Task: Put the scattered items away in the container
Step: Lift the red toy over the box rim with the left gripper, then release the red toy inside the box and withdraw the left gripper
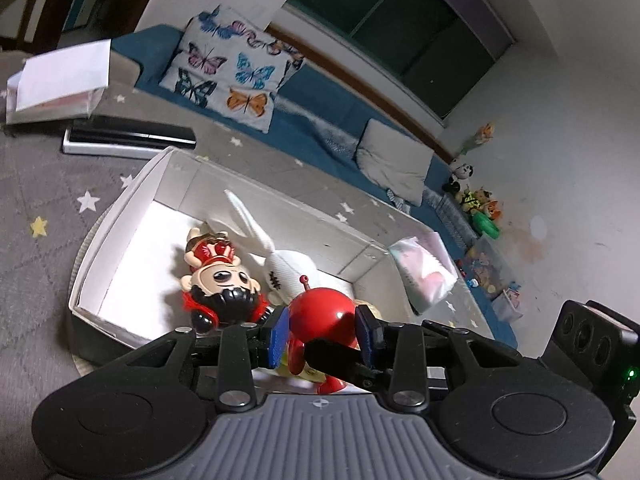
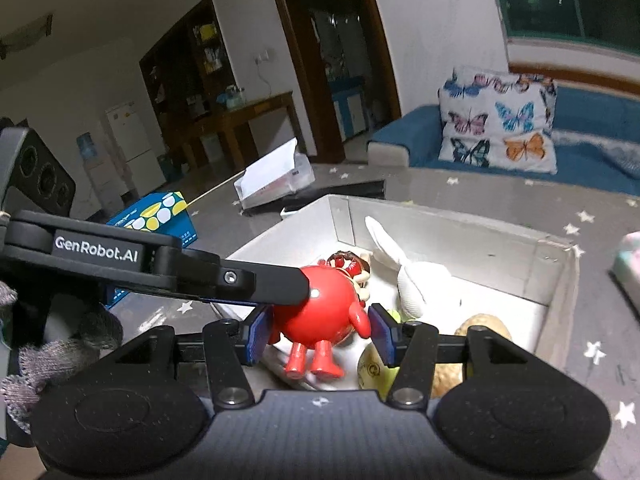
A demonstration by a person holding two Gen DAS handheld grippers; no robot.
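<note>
We hold the round, shiny red plastic toy (image 2: 316,304) over the white cardboard box (image 2: 560,276), above the white cloth bunny (image 2: 420,284). Our left gripper (image 1: 322,334) pinches its hard, slippery ball body. Our right gripper (image 2: 318,334) stands spread around it, not touching.

White lettering "GenRobot.AI" stands on the left gripper (image 2: 280,280) arm, seen from the right wrist. Print on the blue box (image 2: 160,216) is illegible.

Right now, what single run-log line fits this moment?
left gripper: shut on red round plastic toy | right gripper: open, pads either side of toy | toy over white cardboard box
</note>
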